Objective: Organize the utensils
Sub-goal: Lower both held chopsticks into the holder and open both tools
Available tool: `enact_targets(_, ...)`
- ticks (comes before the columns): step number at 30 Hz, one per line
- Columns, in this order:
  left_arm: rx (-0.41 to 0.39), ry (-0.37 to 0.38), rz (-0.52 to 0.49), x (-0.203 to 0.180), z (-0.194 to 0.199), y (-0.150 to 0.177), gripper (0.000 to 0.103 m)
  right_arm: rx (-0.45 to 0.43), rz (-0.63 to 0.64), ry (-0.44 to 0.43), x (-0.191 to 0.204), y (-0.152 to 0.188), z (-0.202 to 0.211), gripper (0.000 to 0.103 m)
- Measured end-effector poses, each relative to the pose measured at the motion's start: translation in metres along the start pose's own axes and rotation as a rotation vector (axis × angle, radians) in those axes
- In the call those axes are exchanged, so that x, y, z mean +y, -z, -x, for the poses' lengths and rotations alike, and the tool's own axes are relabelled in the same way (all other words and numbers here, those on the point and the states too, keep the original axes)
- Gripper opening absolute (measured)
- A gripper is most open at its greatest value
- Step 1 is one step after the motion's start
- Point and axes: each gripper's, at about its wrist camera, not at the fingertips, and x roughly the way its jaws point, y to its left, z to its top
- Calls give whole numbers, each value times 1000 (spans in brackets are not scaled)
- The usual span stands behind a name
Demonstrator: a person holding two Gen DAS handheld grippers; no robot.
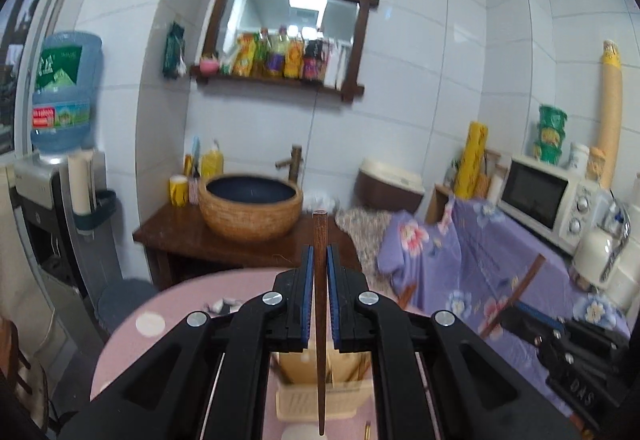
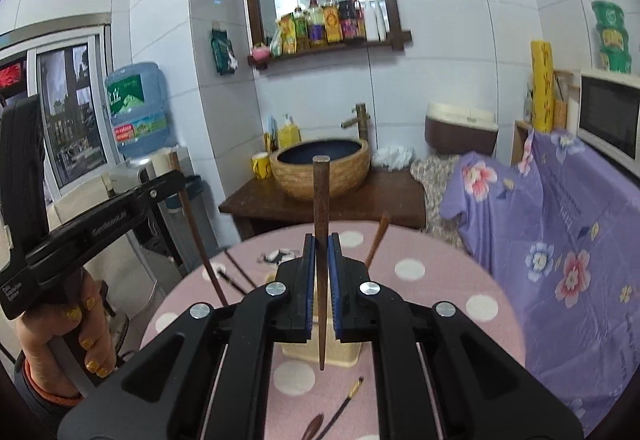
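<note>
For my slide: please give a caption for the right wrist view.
Right hand-held gripper holds a dark wooden chopstick above the beige plastic holder.

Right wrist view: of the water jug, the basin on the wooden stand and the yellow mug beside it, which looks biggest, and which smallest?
As they look in this view, largest first:
1. Basin
2. Water jug, though it stands off to the side, so true size is unsure
3. Yellow mug, clearly smallest

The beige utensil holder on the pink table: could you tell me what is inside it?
One brown utensil handle sticks out of the beige holder. The right gripper and its chopstick cover the rest.
</note>
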Motion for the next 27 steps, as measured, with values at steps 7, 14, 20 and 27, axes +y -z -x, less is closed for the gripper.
enact_targets(7,-114,-102,18,-14,-35,-13,8,-68,16,69,2,-26,-19,7)
enact_targets(14,-51,-150,-7,-13,-68,33,8,-12,-7,85,-8,4,-61,7)
enact_targets(20,19,-136,-25,-9,-77,66,8,59,-41,82,-20,45,-92,8)
enact_targets(27,100,-128,-60,-6,-86,97,8,101,-55,83,-24,75,-113,6)
